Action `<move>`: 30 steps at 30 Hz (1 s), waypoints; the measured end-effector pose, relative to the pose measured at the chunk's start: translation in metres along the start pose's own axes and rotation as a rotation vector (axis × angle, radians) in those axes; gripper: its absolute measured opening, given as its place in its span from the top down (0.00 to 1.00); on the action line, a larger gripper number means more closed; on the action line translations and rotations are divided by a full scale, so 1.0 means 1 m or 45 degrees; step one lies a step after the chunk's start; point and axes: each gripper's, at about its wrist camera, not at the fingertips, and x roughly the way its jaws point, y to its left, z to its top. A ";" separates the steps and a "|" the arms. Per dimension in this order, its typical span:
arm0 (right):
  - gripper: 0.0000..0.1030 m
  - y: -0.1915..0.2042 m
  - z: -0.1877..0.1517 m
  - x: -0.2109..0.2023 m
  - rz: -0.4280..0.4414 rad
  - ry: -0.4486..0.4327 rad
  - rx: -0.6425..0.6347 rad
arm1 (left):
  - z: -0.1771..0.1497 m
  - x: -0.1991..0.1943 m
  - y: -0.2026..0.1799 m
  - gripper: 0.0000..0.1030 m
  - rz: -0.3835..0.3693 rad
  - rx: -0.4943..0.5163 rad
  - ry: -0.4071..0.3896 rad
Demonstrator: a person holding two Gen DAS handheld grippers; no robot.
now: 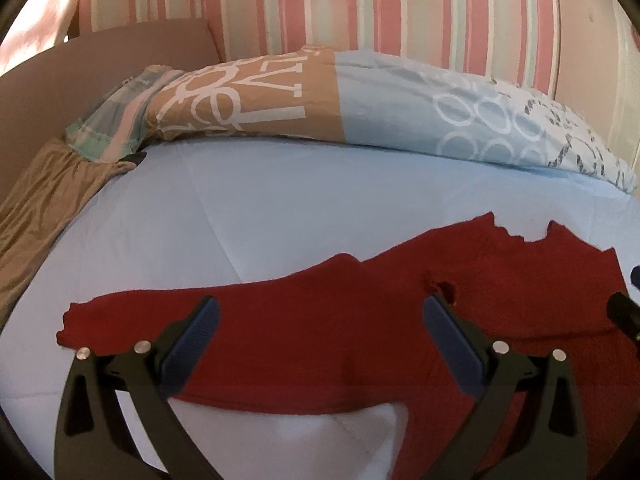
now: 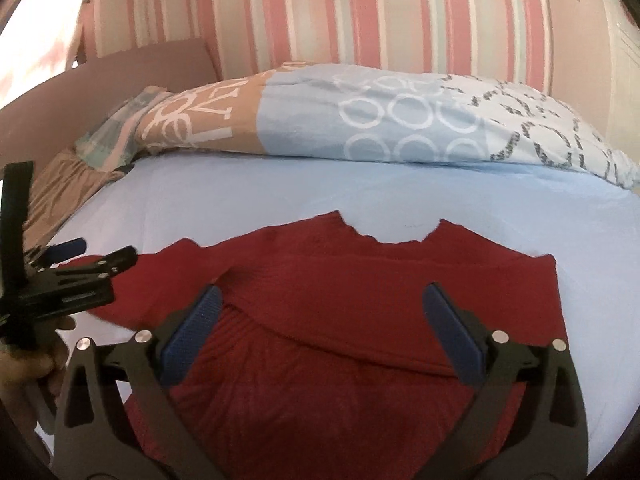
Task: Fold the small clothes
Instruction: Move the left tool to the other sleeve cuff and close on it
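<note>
A red knitted garment (image 1: pixel 500 272) lies flat on the light blue bed sheet (image 1: pixel 240 220), with one sleeve stretched out to the left. My left gripper (image 1: pixel 320 308) hovers just above that sleeve, jaws wide open and holding nothing. In the right wrist view the garment (image 2: pixel 360 272) shows a fold across its body, and a neck opening at its far edge. My right gripper (image 2: pixel 323 294) stands open over the folded part, its blue pads clear of the cloth. The left gripper (image 2: pixel 100 252) appears at the left edge, held by a hand (image 2: pixel 24 360).
A rolled duvet (image 1: pixel 360 100) in tan, blue and white lies across the far side of the bed. A brown satin cloth (image 1: pixel 48 184) hangs at the left edge. Behind stand a brown board (image 1: pixel 100 60) and a pink striped wall (image 1: pixel 360 0).
</note>
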 end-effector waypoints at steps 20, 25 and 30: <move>0.03 0.054 0.006 -0.076 -0.035 -0.042 -0.092 | -0.052 -0.046 0.129 0.01 0.211 -0.113 0.159; 0.03 0.062 0.004 -0.077 0.000 -0.062 -0.100 | -0.074 -0.044 0.177 0.01 0.190 -0.161 0.200; 0.03 0.065 0.002 -0.076 -0.003 -0.079 -0.133 | -0.071 -0.031 0.221 0.01 0.206 -0.175 0.213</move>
